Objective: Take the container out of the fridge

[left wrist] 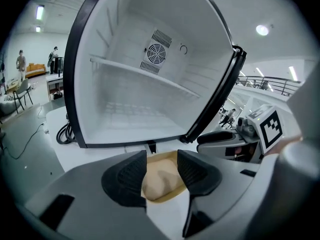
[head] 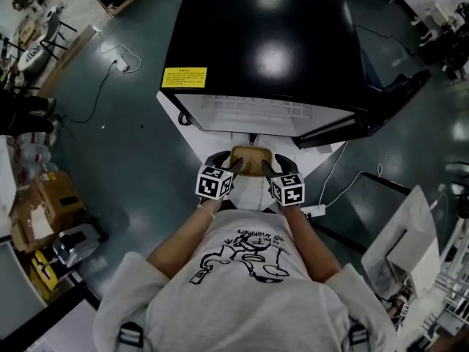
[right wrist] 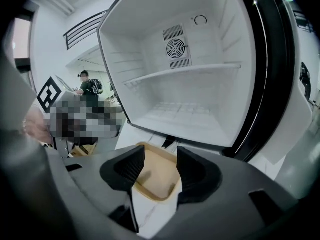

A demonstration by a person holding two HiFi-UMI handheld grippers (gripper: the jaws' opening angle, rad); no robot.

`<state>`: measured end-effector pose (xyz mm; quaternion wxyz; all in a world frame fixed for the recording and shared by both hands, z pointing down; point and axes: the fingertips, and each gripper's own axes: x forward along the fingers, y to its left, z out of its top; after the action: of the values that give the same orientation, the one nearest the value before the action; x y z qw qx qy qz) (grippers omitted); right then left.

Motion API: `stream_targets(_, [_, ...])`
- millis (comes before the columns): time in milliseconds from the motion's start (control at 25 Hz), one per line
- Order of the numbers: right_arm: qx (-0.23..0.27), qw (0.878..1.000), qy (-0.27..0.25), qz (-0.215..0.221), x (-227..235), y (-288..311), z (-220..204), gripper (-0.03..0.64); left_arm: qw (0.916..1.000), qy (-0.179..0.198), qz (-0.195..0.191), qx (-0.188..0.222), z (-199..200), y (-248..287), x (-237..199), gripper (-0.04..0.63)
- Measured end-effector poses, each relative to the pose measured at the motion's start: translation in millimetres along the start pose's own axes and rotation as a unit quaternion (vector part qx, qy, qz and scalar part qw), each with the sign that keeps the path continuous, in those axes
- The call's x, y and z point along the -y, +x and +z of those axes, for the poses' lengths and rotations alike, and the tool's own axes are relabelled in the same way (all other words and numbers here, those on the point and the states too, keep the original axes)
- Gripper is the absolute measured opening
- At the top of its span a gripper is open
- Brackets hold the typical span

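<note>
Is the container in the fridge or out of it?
Out: the tan container sits on the white surface before the open fridge, whose shelf is bare.

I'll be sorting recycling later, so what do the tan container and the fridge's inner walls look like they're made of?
The container is probably kraft paper or moulded pulp. It is matte tan, shows no shine, and has a soft rounded rim. The fridge's inner walls are likely moulded plastic in a smooth, slightly glossy white. The shelf rails look formed in one piece with the wall.

Boxes were stacked at the left of the floor. A cable was trailed across it, and a power strip was seen at the right.
</note>
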<state>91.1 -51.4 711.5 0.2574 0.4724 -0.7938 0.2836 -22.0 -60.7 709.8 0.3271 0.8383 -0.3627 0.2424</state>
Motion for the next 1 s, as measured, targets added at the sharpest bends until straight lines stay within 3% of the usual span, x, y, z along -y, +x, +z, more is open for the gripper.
stream_targets(520, [0.077, 0.996, -0.026, 0.027, -19, -39, 72, 0.108, 0.9962, 0.023, -0.025, 0.080, 67, -31, 30, 0.129])
stream_targets(1000, [0.129, 0.989, -0.058, 0.034, -33, -81, 123, 0.055, 0.9857, 0.059, -0.069, 0.141, 122, -62, 68, 0.060])
